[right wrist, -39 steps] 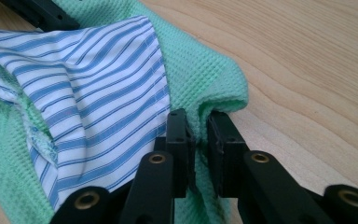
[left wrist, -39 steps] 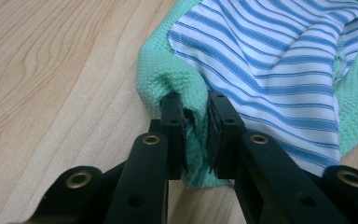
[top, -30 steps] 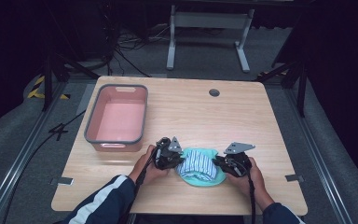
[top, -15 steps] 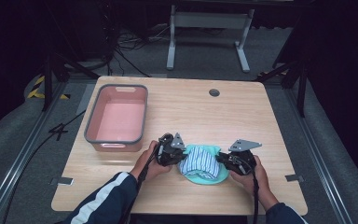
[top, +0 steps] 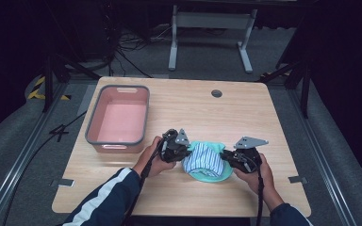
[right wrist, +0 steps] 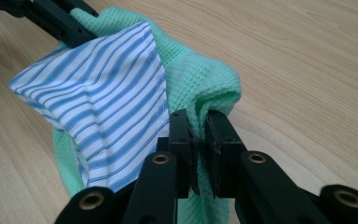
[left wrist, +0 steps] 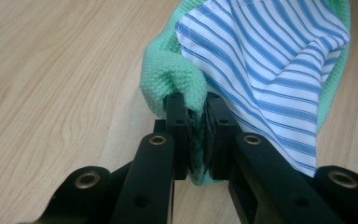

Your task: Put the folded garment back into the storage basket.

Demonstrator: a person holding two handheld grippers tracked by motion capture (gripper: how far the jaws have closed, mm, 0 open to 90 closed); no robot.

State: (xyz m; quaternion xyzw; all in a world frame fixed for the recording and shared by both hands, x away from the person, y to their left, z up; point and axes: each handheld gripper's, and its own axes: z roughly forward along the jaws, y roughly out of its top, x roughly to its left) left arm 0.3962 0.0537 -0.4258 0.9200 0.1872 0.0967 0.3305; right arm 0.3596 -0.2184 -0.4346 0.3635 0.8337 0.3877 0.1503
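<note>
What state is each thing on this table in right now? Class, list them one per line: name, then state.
Left hand-held gripper: shut on the green cloth's edge.
Right hand-held gripper: shut on the green cloth's opposite edge.
Green cloth: bunched, pinched at both sides, partly resting on the table.
Striped cloth: crumpled, lying on top of the green cloth.
Pink bin: upright, open, empty.
Table: bare around the cloths.

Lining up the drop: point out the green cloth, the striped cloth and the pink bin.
green cloth [left wrist: 165, 84], left gripper view, pinched knit edge.
striped cloth [right wrist: 107, 98], right gripper view, its middle.
pink bin [top: 93, 123], high view, left rim.
</note>
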